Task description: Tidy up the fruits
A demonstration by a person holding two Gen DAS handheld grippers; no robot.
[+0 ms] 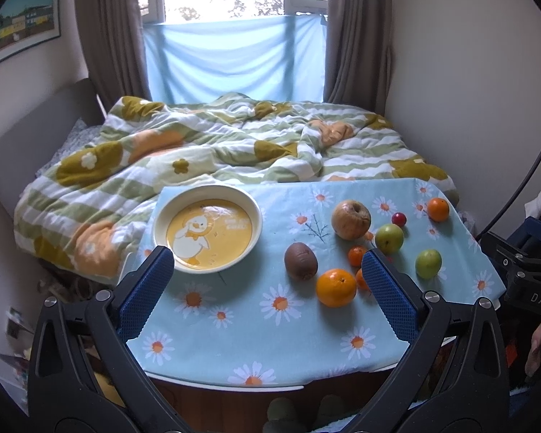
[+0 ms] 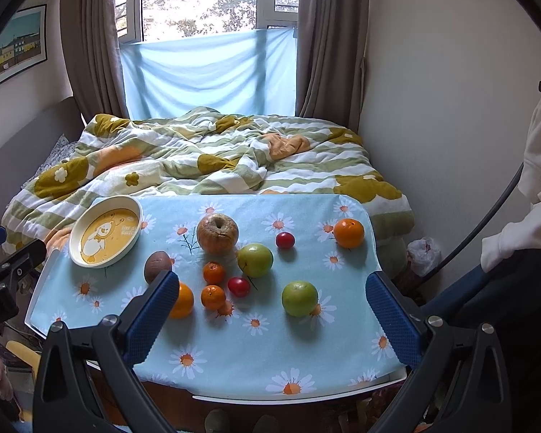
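Fruit lies right of the plate (image 1: 162, 216); both the left tool (image 1: 267, 270) and right tool (image 2: 270, 299) gape empty, the right nearer the green apple (image 2: 299, 298).

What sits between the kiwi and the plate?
Nothing but bare daisy cloth; the right wrist view shows the kiwi near the plate, apart from its rim.
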